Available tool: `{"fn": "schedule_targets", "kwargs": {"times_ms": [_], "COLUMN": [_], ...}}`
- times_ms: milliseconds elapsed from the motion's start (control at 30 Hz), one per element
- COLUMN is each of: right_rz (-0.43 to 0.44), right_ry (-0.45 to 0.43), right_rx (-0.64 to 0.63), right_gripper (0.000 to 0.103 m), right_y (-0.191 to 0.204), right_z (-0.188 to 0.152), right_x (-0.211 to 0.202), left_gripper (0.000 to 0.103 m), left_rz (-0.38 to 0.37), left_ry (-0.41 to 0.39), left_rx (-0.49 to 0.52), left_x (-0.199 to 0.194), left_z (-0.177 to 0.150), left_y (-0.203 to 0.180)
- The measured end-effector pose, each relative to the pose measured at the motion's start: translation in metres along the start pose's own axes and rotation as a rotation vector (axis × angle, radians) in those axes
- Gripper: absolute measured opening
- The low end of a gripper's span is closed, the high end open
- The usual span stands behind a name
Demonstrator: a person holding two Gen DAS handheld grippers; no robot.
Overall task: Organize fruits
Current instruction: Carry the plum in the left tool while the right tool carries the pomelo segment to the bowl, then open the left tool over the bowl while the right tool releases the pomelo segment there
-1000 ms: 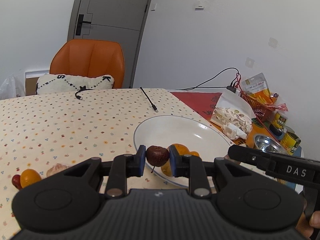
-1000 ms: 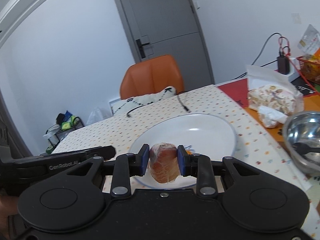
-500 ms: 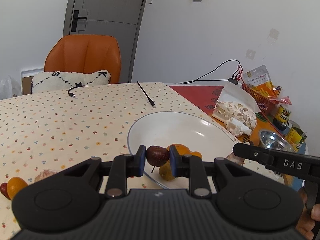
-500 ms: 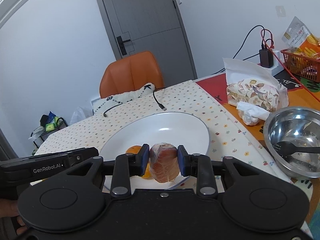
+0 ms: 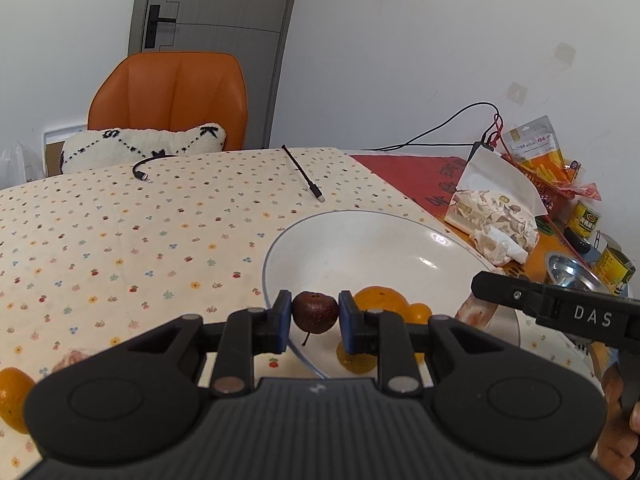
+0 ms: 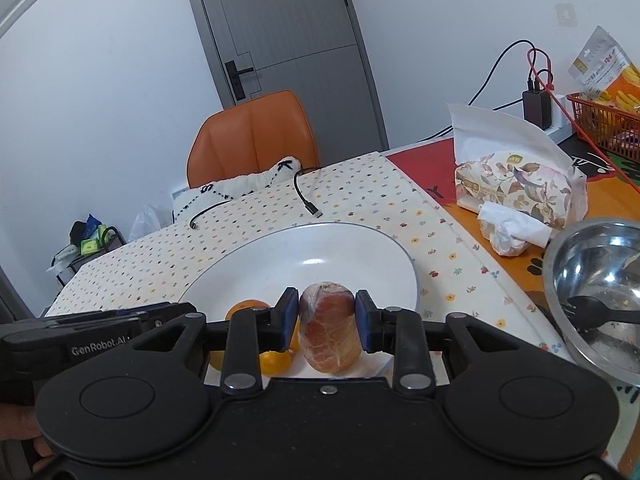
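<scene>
My left gripper (image 5: 313, 314) is shut on a small dark red fruit (image 5: 314, 311) with a thin stem, held just over the near rim of the white plate (image 5: 360, 236). Small orange fruits (image 5: 380, 300) lie in the plate behind it. My right gripper (image 6: 327, 322) is shut on a peeled citrus piece (image 6: 329, 328), pinkish orange with white pith, above the plate's (image 6: 320, 252) near side. Orange fruits (image 6: 246, 306) lie in the plate below it. In the left wrist view the right gripper's arm, marked DAS, comes in from the right.
An orange fruit (image 5: 14, 394) and a peeled piece (image 5: 70, 360) lie on the dotted tablecloth at the left. A steel bowl (image 6: 596, 292) with a black fork, a tissue pack (image 6: 516, 192), cables (image 5: 304, 174), cans and a snack basket crowd the right. An orange chair (image 5: 168, 100) stands behind.
Both grippers have moved forward and slightly down toward the plate, each keeping its fruit. The plate looms larger and the oranges in it show more.
</scene>
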State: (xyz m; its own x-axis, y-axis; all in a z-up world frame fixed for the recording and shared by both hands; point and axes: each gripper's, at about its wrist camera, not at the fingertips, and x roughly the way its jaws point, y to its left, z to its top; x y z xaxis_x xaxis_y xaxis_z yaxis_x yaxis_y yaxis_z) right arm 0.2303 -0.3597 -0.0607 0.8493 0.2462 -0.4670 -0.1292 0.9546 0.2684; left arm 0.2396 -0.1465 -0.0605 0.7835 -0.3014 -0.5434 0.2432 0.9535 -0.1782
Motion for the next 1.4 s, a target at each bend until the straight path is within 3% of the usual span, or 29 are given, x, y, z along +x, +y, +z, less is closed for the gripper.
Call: {"fn": "schedule_targets", "kwargs": {"times_ms": [267, 333, 433, 567, 667, 800, 900, 1133, 1400], "right_rz": [0.002, 0.014, 0.032, 0.029, 0.030, 0.068, 0.076, 0.092, 0.102], "right_ry": [0.007, 0.005, -0.022, -0.024, -0.021, -0.017, -0.025, -0.032, -0.042], "right_rx": [-0.012, -0.025, -0.033, -0.013, -0.002, 0.029, 0.021, 0.015, -0.016], "right_gripper": [0.029, 0.034, 0.054, 0.057, 0.057, 0.061, 0.067, 0.073, 0.093], "right_y": [0.002, 0.004, 0.005, 0.002, 0.001, 0.003, 0.008, 0.016, 0.030], "right_z": [0.005, 0.006, 0.005, 0.003, 0.001, -0.002, -0.003, -0.005, -0.005], "right_x": [0.013, 0.015, 0.010, 0.006, 0.003, -0.004, -0.010, -0.019, -0.027], "left_gripper": [0.023, 0.023, 0.024, 0.029, 0.034, 0.056, 0.063, 0.071, 0.082], "left_rz": [0.005, 0.001, 0.006, 0.006, 0.008, 0.019, 0.025, 0.045, 0.059], "left_ry": [0.003, 0.003, -0.001, 0.007, 0.013, 0.014, 0.001, -0.004, -0.022], "left_rx": [0.003, 0.007, 0.009, 0.004, -0.003, -0.007, -0.013, -0.035, -0.037], "left_x": [0.010, 0.011, 0.012, 0.010, 0.006, -0.003, -0.013, -0.032, -0.055], "left_z": [0.006, 0.007, 0.009, 0.009, 0.009, 0.008, 0.007, 0.006, 0.005], "left_y": [-0.002, -0.003, -0.004, -0.003, 0.000, 0.002, 0.005, 0.016, 0.027]}}
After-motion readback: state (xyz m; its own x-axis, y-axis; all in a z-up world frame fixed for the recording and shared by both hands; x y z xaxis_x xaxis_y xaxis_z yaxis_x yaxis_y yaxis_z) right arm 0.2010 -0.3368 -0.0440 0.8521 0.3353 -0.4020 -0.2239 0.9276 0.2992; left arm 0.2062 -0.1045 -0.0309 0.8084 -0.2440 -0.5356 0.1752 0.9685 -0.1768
